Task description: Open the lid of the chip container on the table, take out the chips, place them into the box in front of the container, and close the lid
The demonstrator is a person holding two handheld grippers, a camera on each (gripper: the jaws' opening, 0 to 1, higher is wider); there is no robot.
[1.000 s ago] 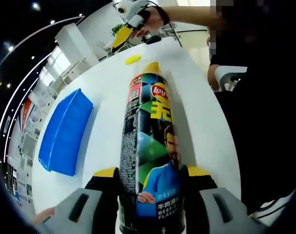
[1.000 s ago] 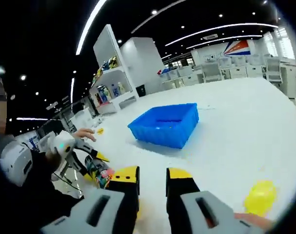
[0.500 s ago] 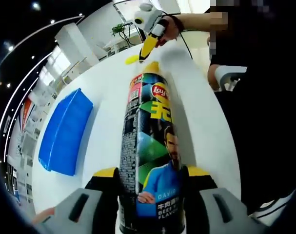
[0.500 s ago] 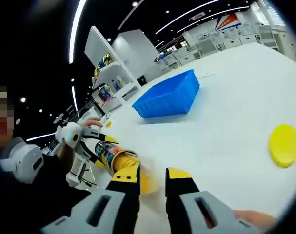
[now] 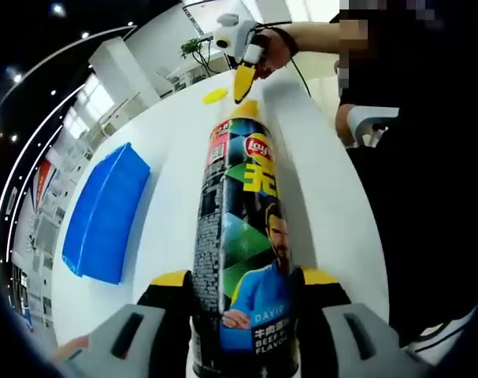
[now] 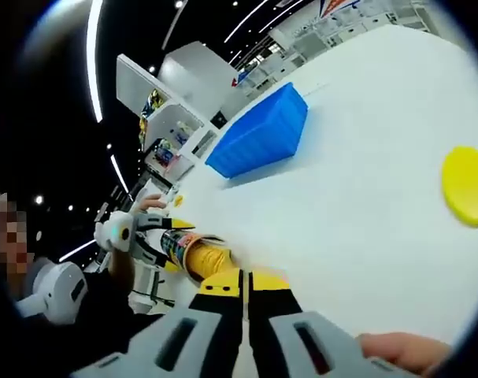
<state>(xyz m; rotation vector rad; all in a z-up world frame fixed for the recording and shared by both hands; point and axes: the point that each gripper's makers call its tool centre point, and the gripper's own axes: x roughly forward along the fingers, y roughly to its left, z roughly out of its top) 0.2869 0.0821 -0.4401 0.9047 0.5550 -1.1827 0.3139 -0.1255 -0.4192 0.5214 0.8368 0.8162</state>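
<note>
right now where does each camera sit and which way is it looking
Left gripper view: rides the left gripper, looking along the chip container it clamps; the person's hand with the right gripper shows beyond.
Right gripper view: rides the right gripper, jaws nearly together, facing the container's open mouth; a fingertip shows below.
Shared: container, blue box, yellow lid, white table.

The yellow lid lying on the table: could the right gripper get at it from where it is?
Probably yes. The yellow lid lies alone on bare white table, nothing over it, but the right gripper is at the chip can's mouth with jaws nearly shut.
</note>
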